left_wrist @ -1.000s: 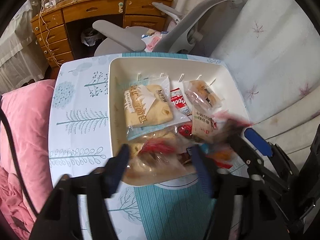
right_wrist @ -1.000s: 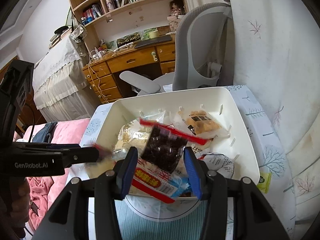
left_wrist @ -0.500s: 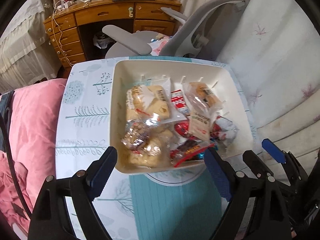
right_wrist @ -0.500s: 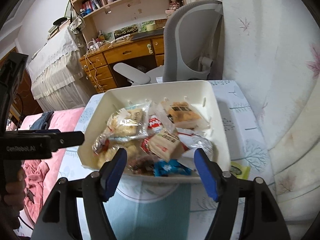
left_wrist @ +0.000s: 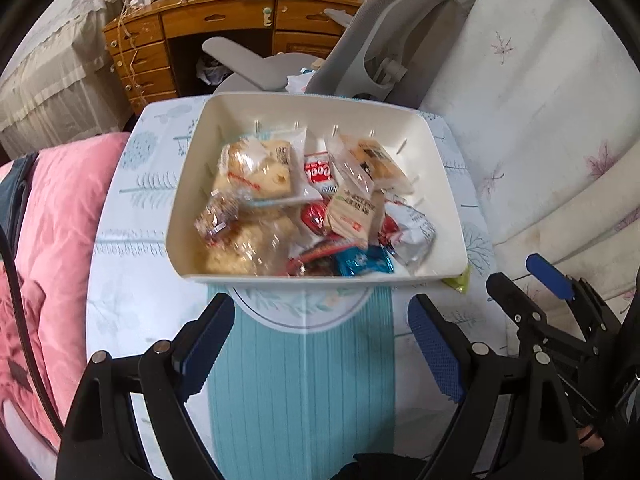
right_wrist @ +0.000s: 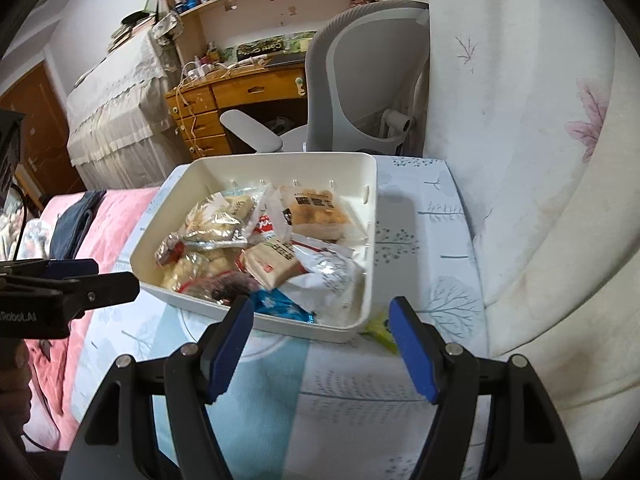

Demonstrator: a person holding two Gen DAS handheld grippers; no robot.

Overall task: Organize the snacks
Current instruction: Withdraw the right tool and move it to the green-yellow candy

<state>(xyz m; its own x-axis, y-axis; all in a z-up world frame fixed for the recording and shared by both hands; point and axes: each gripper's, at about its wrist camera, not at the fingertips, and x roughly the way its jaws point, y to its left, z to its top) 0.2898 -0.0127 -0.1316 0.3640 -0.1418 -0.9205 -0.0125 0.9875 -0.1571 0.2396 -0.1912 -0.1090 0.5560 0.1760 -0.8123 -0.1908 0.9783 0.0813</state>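
Snacks (left_wrist: 320, 208) heaped in white bin (left_wrist: 440, 184); I see left gripper (left_wrist: 320, 344) and right gripper (right_wrist: 322, 346) near it, jaws wide, empty.

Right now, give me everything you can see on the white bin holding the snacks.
The white bin is a rectangular, cream-white tub, apparently plastic, with smooth flared walls and small slots along the inside. It sits upright on the patterned tablecloth, piled with wrapped snacks. A small green packet peeks from under its near right corner. Both hand-held grippers are open, clear of it.
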